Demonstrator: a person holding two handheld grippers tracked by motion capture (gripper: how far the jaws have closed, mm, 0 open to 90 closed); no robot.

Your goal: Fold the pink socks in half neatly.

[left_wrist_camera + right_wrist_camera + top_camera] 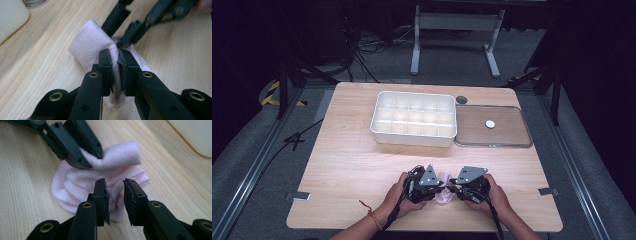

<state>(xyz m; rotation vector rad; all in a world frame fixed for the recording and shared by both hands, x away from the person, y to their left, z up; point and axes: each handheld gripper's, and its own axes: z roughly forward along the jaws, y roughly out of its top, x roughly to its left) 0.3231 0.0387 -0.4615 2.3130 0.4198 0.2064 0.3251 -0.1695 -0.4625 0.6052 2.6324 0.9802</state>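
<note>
A soft pink cloth (443, 192) lies bunched on the near part of the wooden table (347, 165), between the two grippers and close to the person's edge. It is a ribbed knit, folded into several rounded layers, with one thicker roll (120, 155) lifted above the rest.

The left gripper (115, 68) has its jaws pressed together on a fold of the cloth — the fabric is squeezed thin between the two rough black pads (108, 72), and the rolled part bulges out beyond them. In the right gripper view the same gripper comes in from the upper left, its blocky black jaws closed on the roll.

The right gripper (114, 195) has its jaws spread a little, with a clear gap between the pads (128, 197); they stand just over the lower pink folds, and whether they touch the fabric cannot be told. From above, both grippers sit close together, each with a grey three-cornered plate on top, a hand (399, 195) wrapped around each one.

The table is pale wood with a straight, fine grain. Farther back stands a white plastic box (414, 119) with rounded corners, divided into a grid of small square compartments. Just beside it on the right lies a flat clear lid (507, 135) with a dark rim, and a small white round disc (490, 123) rests on it.
</note>
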